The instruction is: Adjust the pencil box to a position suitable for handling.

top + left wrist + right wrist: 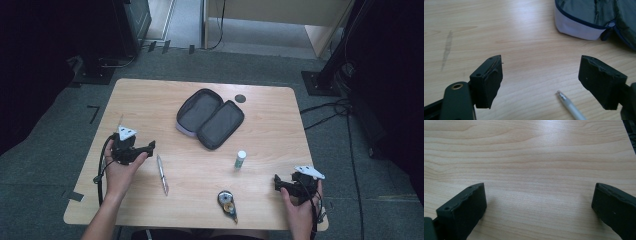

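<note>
We see the pen (571, 107) lying just ahead of our left gripper (540, 75), nearer its right jaw; both grippers' jaws spread wide, holding nothing (right gripper (539, 205) over bare surface (529, 157)).

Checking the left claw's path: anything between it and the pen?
Nothing. In the left gripper view, only bare table lies between the open left claw and the pen, whose tip sits just inside the right-hand jaw.
</note>
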The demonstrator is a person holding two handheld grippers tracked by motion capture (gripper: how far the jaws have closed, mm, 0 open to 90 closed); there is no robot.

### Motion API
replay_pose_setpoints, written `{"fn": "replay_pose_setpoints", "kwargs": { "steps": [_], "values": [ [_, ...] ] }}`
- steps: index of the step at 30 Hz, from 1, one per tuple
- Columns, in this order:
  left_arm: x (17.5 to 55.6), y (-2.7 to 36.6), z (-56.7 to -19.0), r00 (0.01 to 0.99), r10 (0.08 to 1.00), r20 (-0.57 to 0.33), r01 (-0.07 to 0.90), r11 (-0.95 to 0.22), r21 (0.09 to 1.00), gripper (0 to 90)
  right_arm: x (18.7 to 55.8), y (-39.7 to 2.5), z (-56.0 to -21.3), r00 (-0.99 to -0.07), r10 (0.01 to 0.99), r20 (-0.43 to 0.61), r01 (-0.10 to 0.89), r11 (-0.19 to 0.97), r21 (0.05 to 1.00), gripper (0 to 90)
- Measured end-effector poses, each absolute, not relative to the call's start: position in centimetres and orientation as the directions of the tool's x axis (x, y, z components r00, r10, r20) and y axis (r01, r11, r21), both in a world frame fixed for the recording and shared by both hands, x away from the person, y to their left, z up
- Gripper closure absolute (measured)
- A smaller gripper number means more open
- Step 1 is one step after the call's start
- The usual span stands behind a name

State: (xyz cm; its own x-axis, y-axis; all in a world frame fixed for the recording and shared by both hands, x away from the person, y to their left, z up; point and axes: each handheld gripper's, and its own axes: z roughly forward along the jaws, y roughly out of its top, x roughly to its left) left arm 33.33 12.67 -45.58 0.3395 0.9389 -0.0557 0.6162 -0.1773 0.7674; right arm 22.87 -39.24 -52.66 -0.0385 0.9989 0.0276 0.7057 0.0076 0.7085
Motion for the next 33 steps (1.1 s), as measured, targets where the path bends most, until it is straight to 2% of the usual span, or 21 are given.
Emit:
{"fn": "replay_pose_setpoints", "kwargs": {
  "steps": [6, 14, 22, 28, 33],
  "values": [
    [35.1, 11.5, -46.0, 0.365, 0.923, -0.122, 0.627, -0.147, 0.765, 29.6, 22.9, -39.3, -52.7, -0.041, 0.999, 0.025, 0.703, 0.011, 0.711, 0.0],
    [37.2, 10.5, -46.2, 0.375, 0.916, -0.14, 0.613, -0.131, 0.779, 43.3, 22.9, -39.2, -52.7, -0.046, 0.999, 0.024, 0.703, 0.015, 0.711, 0.0],
    [39.6, 8.7, -45.9, 0.388, 0.912, -0.133, 0.619, -0.151, 0.771, 49.3, 22.9, -39.2, -52.7, -0.047, 0.999, 0.024, 0.703, 0.016, 0.711, 0.0],
    [41.4, 7.5, -46.7, 0.396, 0.9, -0.184, 0.622, -0.115, 0.775, 54.4, 22.9, -39.2, -52.7, -0.05, 0.998, 0.025, 0.704, 0.017, 0.71, 0.0],
    [42.6, 6.6, -47.2, 0.399, 0.894, -0.204, 0.644, -0.115, 0.756, 62.0, 22.9, -39.2, -52.7, -0.052, 0.998, 0.025, 0.704, 0.019, 0.71, 0.0]
  ]
}}
